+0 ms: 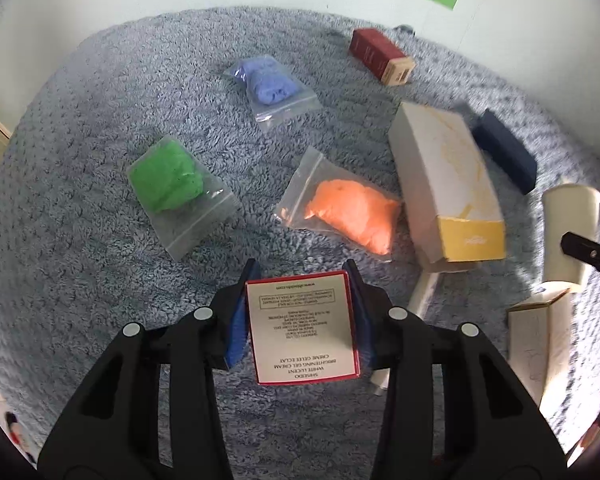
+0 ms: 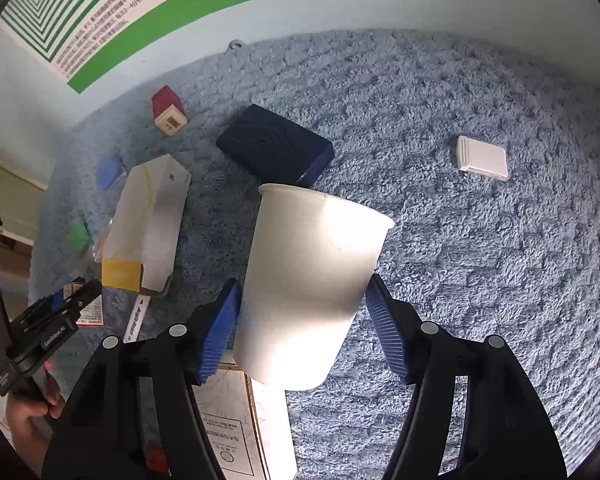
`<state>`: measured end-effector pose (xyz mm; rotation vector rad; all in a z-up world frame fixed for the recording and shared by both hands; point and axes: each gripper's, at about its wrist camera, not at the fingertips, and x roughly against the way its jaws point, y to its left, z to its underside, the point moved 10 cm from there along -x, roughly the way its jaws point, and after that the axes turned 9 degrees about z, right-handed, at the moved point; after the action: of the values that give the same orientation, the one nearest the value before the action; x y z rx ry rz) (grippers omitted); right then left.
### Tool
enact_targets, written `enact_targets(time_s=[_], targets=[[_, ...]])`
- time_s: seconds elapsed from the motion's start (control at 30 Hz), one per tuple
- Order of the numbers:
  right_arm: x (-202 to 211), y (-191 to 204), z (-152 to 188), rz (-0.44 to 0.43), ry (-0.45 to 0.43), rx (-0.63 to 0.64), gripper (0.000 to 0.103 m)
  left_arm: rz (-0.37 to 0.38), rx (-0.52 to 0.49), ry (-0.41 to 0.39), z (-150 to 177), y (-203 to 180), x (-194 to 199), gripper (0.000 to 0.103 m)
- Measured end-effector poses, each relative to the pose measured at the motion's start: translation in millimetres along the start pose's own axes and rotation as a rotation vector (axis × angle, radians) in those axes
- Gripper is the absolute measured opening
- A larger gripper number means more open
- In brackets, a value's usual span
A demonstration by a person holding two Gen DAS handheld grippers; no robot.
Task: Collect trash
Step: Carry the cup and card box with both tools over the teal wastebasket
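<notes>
Jaws of my left gripper point(image 1: 300, 304) clamp a red-edged cream carton point(image 1: 302, 328) above the blue shag rug point(image 1: 80, 280). My right gripper point(image 2: 302, 320) brackets a white paper cup point(image 2: 312, 280); left pad touches, right pad stands just clear. Beyond lie an orange bag point(image 1: 348, 216) and a navy box point(image 2: 276, 144).
</notes>
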<state>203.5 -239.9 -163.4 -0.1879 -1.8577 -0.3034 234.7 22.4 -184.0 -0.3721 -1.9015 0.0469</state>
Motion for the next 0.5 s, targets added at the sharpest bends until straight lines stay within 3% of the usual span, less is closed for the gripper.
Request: enact_targets(time_s=[0.27, 0.5], targets=[[51, 1, -4, -0.056, -0.091, 0.03, 0.064, -0.026, -0.009, -0.073, -1, -6, 42, 0.04], [98, 48, 11, -0.159, -0.148, 0.168, 0.064, -0.066, 0.038, -0.134, 24, 5, 91, 0.04]])
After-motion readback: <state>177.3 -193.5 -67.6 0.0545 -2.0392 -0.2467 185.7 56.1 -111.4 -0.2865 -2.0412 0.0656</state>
